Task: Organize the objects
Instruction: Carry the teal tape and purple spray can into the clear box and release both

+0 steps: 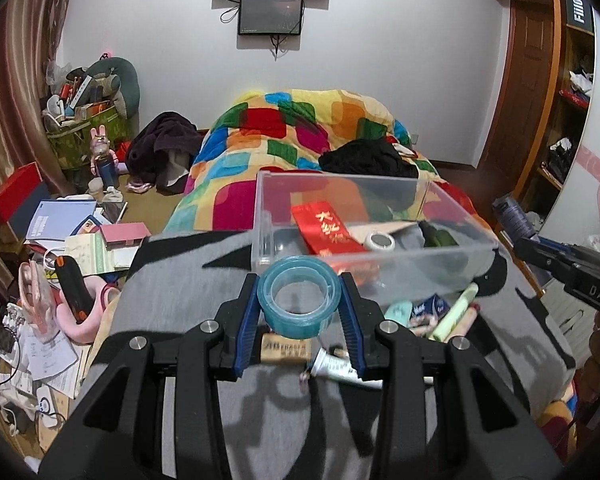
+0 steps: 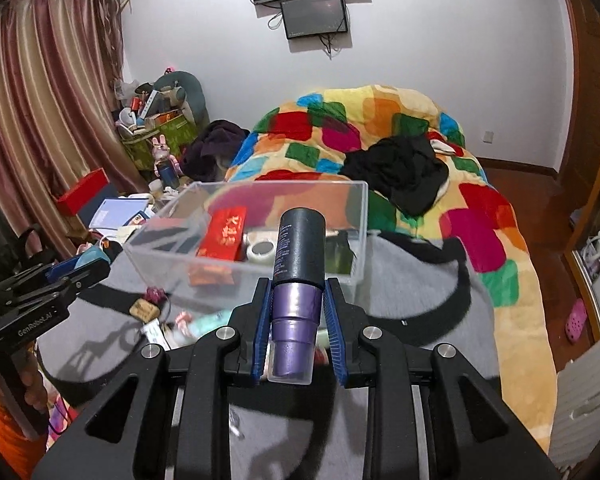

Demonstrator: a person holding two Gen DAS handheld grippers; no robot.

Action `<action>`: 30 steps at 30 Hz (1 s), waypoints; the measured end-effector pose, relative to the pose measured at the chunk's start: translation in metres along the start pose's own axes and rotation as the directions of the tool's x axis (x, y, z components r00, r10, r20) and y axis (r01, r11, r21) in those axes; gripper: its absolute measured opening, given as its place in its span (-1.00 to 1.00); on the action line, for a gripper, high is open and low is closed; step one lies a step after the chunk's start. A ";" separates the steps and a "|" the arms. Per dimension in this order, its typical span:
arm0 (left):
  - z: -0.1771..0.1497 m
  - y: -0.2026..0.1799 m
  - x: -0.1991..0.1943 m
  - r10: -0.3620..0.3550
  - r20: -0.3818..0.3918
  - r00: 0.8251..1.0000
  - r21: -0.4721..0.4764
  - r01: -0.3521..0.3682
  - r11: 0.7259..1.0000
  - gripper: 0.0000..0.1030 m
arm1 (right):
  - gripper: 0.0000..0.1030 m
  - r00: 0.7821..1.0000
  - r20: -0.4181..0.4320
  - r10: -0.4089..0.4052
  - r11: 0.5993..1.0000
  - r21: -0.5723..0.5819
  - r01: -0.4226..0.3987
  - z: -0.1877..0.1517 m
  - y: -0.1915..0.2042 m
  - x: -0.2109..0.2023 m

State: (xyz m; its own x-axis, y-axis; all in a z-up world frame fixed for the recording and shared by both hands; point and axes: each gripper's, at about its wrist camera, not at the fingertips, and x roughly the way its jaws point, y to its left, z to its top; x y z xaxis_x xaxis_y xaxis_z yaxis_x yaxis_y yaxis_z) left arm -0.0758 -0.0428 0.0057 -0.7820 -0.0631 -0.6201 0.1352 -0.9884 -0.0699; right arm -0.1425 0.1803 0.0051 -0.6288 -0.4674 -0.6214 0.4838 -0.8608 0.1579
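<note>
My left gripper (image 1: 299, 290) is shut on a roll of clear blue tape (image 1: 299, 299), held above the grey and black blanket (image 1: 172, 292) just in front of the clear plastic box (image 1: 452, 216). In the box lie a red envelope (image 1: 326, 229), a white tape roll (image 1: 379, 241) and dark items. My right gripper (image 2: 296, 294) is shut on a purple bottle with a black cap (image 2: 298, 280), raised in front of the same clear plastic box (image 2: 360, 216). Each gripper shows at the edge of the other's view: the right gripper (image 1: 518, 226) at the right, the left gripper (image 2: 80, 270) at the left.
Small items lie loose on the blanket by the box: a pale green tube (image 1: 456, 312), a white tube (image 1: 340, 366), a small cardboard box (image 1: 286, 348). A colourful quilt (image 2: 480, 216) with black clothes (image 2: 400, 172) covers the bed behind. Cluttered papers and boxes (image 1: 60, 248) fill the left side.
</note>
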 end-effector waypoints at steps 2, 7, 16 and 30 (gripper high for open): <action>0.005 0.001 0.005 -0.003 0.002 1.000 -0.006 0.003 1.000 -0.26 | -0.55 1.000 0.003 0.005 1.000 -0.001 -0.005 0.004 0.002 0.004; 0.015 0.000 0.017 0.000 -0.001 1.000 -0.012 0.000 1.000 -0.26 | -0.55 1.000 0.007 0.012 1.000 -0.008 -0.012 0.015 0.005 0.015; 0.029 -0.002 0.044 0.010 -0.028 1.000 -0.003 -0.010 1.000 -0.26 | -0.55 1.000 -0.003 0.014 1.000 -0.024 -0.014 0.035 0.010 0.036; 0.034 -0.003 0.087 0.006 -0.122 0.992 0.008 -0.005 1.000 -0.26 | -0.55 0.991 -0.135 0.007 0.999 -0.036 -0.012 0.047 0.008 0.092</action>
State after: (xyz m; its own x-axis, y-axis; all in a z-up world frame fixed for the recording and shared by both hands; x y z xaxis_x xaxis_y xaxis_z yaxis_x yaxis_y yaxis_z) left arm -0.1649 -0.0498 -0.0212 -0.7008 -0.0515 -0.7115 0.1340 -0.9891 -0.0604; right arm -0.2252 0.1204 -0.0146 -0.5371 -0.4419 -0.7185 0.5130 -0.8473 0.1376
